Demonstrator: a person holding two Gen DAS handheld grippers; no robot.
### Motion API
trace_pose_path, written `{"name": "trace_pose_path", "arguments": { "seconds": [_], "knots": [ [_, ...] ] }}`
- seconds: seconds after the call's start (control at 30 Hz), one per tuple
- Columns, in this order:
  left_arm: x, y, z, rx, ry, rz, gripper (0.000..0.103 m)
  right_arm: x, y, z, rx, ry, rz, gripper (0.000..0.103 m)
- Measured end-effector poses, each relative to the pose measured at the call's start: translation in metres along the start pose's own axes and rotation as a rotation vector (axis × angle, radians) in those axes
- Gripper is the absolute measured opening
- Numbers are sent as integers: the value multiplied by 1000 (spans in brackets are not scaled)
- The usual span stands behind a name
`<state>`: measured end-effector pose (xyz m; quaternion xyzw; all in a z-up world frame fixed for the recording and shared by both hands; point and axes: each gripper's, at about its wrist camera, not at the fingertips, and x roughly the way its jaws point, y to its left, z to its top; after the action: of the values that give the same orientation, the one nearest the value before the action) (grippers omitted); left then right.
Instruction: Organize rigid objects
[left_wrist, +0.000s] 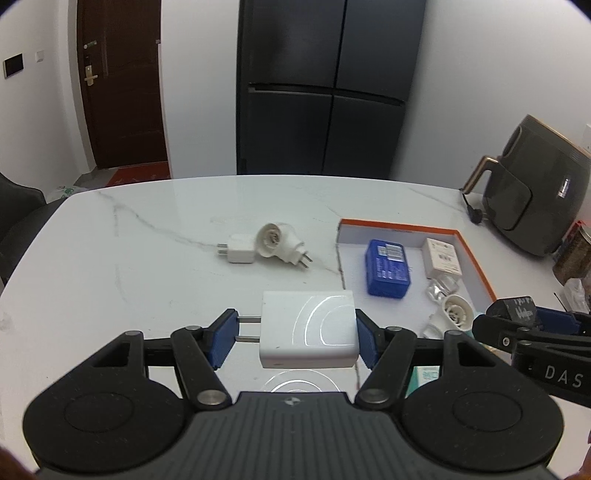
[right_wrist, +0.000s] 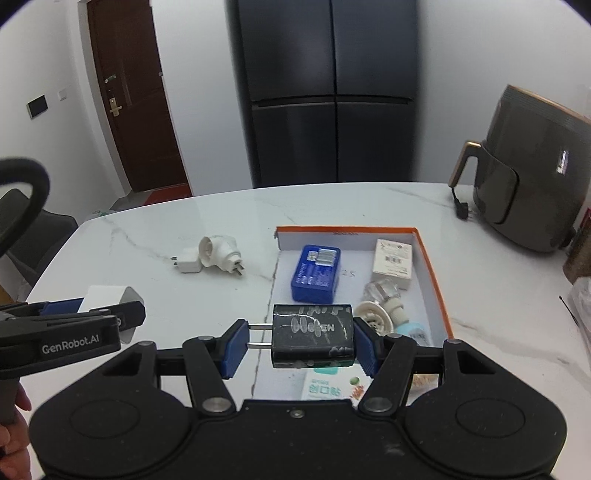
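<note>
My left gripper (left_wrist: 295, 334) is shut on a large white charger (left_wrist: 308, 328), pads on its prongs and back, just left of the orange-rimmed box (left_wrist: 476, 258). My right gripper (right_wrist: 301, 339) is shut on a black charger (right_wrist: 313, 334) over the box's (right_wrist: 430, 266) near left part. In the box lie a blue case (right_wrist: 316, 273), a white carton (right_wrist: 393, 264), a clear part (right_wrist: 378, 290), a white lamp socket (right_wrist: 375, 315) and a green-printed packet (right_wrist: 325, 384). A small white plug (left_wrist: 240, 250) and a white socket adapter (left_wrist: 279, 243) lie together on the table.
A white marble table (left_wrist: 147, 258) with a rounded far edge. A dark air fryer (left_wrist: 532, 188) stands at the back right, with jars (left_wrist: 574, 251) beside it. A dark fridge (left_wrist: 325, 85) and a brown door (left_wrist: 118, 81) are behind. A chair (right_wrist: 33, 232) is at left.
</note>
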<state>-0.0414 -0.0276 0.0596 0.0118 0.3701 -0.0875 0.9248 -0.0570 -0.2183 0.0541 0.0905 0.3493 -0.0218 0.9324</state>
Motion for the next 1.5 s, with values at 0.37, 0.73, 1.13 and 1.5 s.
{"name": "trace_pose_path", "arguments": {
  "seconds": [0.37,0.73,1.13,1.5],
  "knots": [
    [3,-35,-7,38,16,-46,66,-12,-29,-7,35,-8,-31,73],
    [8,-68,-14,77,36,-91,66,-21,-63,-13,73,-6,-66,73],
    [14,-95,-17,103,55,-113,66,-24,-91,-16,104,-3,-86,73],
    [16,-105,-11,96,52,-111,66,-25,-96,-8,99,-22,-67,73]
  ]
}}
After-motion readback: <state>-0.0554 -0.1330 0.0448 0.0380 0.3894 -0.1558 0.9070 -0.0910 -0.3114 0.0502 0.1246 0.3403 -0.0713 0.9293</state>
